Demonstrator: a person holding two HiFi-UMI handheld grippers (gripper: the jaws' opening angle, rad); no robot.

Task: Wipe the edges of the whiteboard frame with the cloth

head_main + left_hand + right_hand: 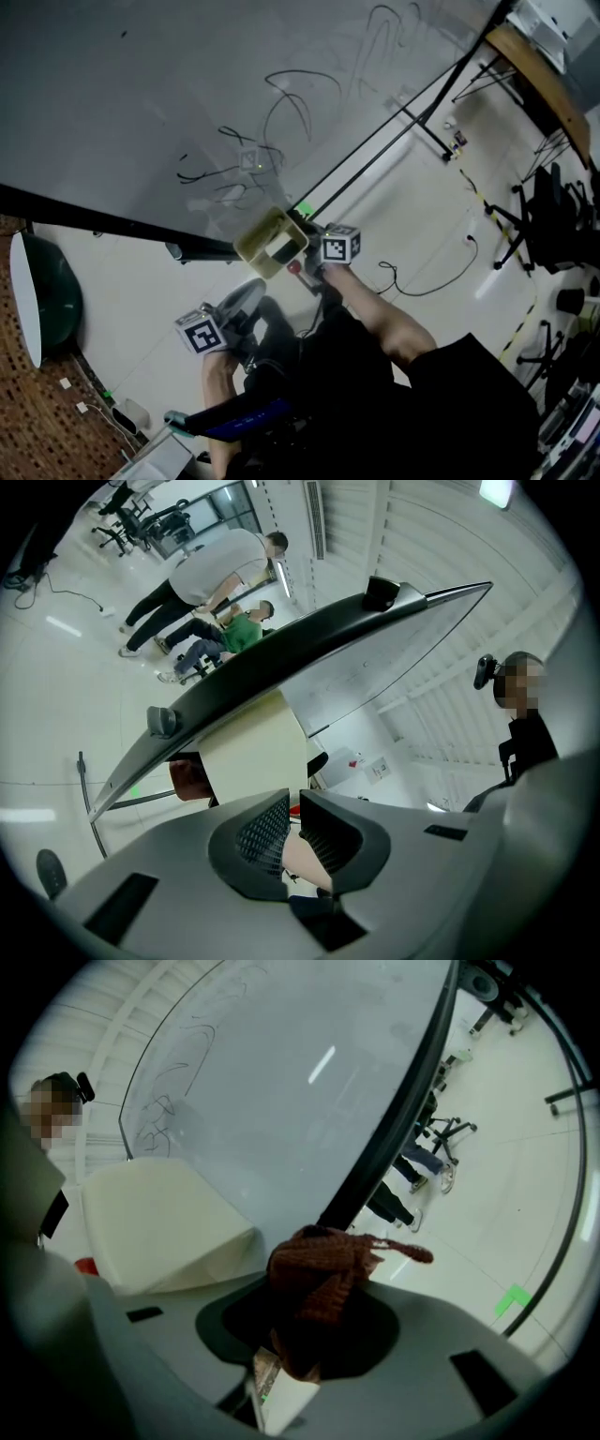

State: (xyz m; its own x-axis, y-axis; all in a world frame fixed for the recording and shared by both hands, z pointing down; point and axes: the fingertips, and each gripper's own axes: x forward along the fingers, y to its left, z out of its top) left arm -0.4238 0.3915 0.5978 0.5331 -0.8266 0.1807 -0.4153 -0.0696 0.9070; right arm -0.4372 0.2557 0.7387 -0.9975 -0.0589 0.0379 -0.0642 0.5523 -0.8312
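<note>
The whiteboard (141, 84), scribbled with dark lines, has a black frame (94, 217) whose two edges meet at a corner near a cream box-like holder (272, 244). My right gripper (305, 267) is at that corner, shut on a reddish-brown knitted cloth (319, 1274). In the right gripper view the cloth sits just below the black frame edge (394, 1119), with the cream holder (159, 1222) to its left. My left gripper (246, 300) hangs lower left, off the board, with its jaws together and nothing in them (295, 832). The left gripper view shows the frame (309, 649), the holder (253, 752) and the cloth (190, 778).
A black cable (431, 281) lies on the pale floor beyond the board. Office chairs (553, 216) and a wooden table (539, 70) stand at the right. A round green and white object (42, 300) lies at the left. People (206, 569) are far behind the board.
</note>
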